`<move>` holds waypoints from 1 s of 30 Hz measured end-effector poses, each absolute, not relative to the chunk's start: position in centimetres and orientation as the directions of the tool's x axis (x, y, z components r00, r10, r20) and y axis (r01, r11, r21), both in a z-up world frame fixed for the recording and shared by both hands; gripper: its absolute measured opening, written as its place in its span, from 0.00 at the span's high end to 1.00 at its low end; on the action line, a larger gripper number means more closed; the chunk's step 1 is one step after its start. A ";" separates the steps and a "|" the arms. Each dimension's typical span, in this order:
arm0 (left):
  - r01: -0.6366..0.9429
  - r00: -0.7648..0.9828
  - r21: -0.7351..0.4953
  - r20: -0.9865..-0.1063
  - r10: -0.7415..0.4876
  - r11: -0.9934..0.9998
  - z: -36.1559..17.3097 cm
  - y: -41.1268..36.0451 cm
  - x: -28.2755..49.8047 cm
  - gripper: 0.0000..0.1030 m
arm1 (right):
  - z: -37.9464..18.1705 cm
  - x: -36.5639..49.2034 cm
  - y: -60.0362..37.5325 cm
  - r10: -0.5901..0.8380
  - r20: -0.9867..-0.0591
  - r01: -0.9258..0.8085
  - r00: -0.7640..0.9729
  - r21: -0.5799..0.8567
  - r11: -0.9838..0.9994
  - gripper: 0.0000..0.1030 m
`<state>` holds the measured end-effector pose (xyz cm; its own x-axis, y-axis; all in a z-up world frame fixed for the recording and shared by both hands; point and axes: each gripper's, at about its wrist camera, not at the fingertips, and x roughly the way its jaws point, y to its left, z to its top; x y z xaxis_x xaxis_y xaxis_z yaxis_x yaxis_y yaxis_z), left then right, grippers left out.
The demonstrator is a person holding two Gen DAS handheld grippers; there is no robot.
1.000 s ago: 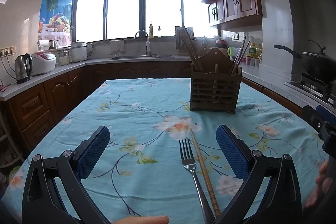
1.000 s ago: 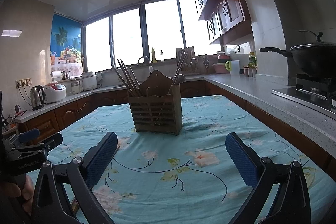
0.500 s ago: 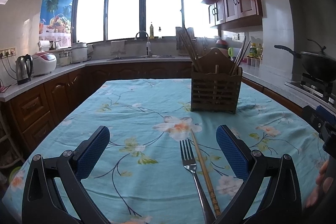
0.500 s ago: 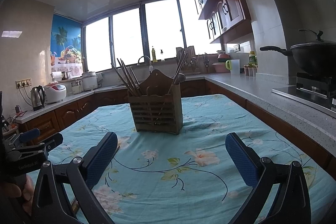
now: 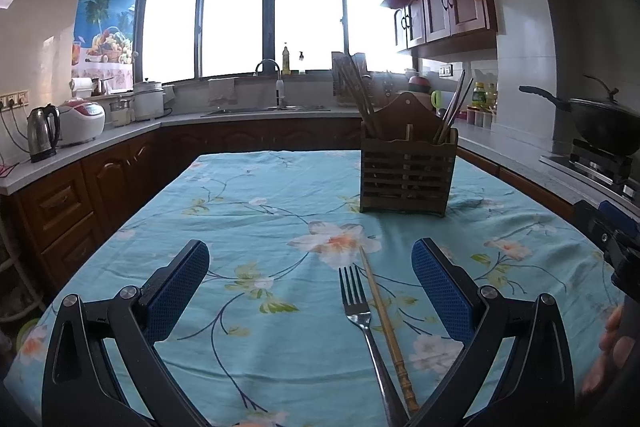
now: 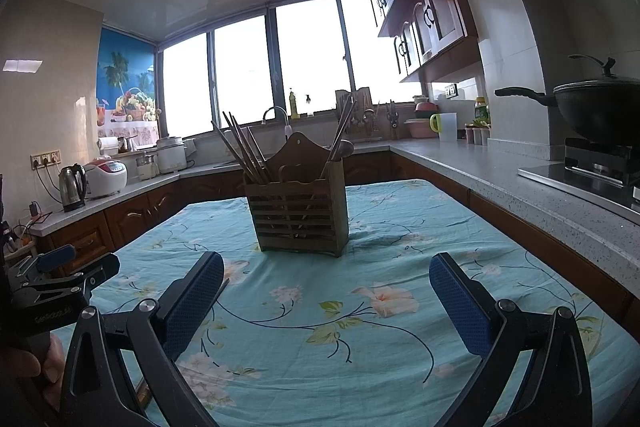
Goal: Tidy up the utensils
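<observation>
Nothing has moved: both grippers, left [image 5: 310, 283] and right [image 6: 326, 293], wait with jaws apart, fork [image 5: 360, 311] and chopstick [image 5: 384, 319] lying near the counter's front edge, holder [image 5: 408, 175] behind

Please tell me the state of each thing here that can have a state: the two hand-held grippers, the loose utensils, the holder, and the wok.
Left hand-held gripper: open, empty.
Right hand-held gripper: open, empty.
Fork: lying flat on the tablecloth.
Chopstick: lying flat beside the fork.
Utensil holder: upright, already holding utensils.
Wok: lid on, on the stove.
</observation>
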<state>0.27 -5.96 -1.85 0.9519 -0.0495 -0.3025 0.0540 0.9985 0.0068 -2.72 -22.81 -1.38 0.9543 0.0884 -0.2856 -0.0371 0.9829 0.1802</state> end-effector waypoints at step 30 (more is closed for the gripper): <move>0.078 0.943 -0.006 -0.323 -0.076 0.997 -1.8 -5.8 1.0 0.00 | -1.2 -2.5 -22.8 0.088 -0.296 -0.034 0.951 0.182 0.983 0.00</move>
